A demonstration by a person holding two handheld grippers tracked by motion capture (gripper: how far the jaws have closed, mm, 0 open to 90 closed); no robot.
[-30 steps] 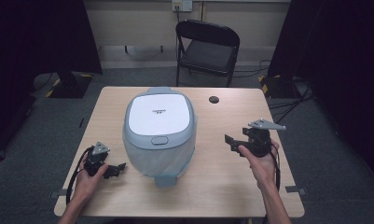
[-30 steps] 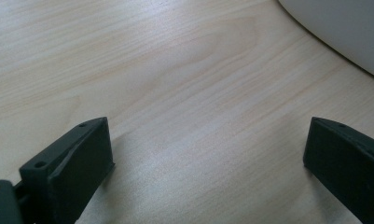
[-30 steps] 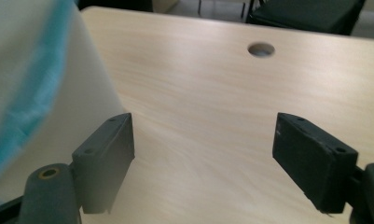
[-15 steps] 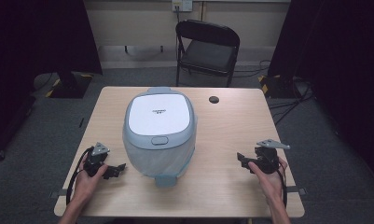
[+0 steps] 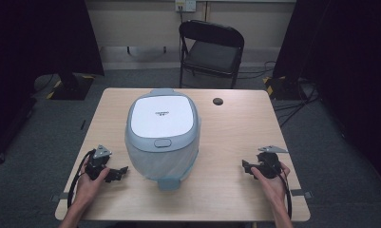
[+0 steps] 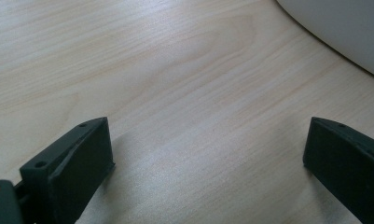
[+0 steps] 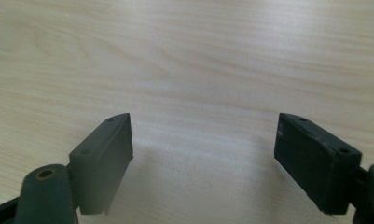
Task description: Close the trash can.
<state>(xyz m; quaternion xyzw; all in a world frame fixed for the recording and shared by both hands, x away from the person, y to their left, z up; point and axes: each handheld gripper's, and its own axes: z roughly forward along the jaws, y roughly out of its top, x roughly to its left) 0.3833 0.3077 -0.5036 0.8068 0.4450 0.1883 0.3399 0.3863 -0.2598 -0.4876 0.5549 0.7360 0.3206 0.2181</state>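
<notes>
A pale blue-grey rice cooker (image 5: 162,135) with a white lid, lid down, stands in the middle of the wooden table (image 5: 235,128). My left gripper (image 5: 120,172) rests on the table at its front left, open, jaws pointing toward the cooker's base. The cooker's rounded wall (image 6: 343,32) fills the top right corner of the left gripper view, beyond my left gripper (image 6: 208,154). My right gripper (image 5: 246,166) lies low on the table at the front right, open, well apart from the cooker. In the right gripper view my right gripper (image 7: 203,149) has bare wood between its jaws.
A small black round cap (image 5: 218,101) lies near the table's far edge, right of the cooker. A black folding chair (image 5: 211,50) stands behind the table. Cables (image 5: 292,102) run over the grey floor to the right.
My right gripper has come down and back toward the table's front right, from raised beside the cooker to resting low on the wood. The left gripper has stayed put.
</notes>
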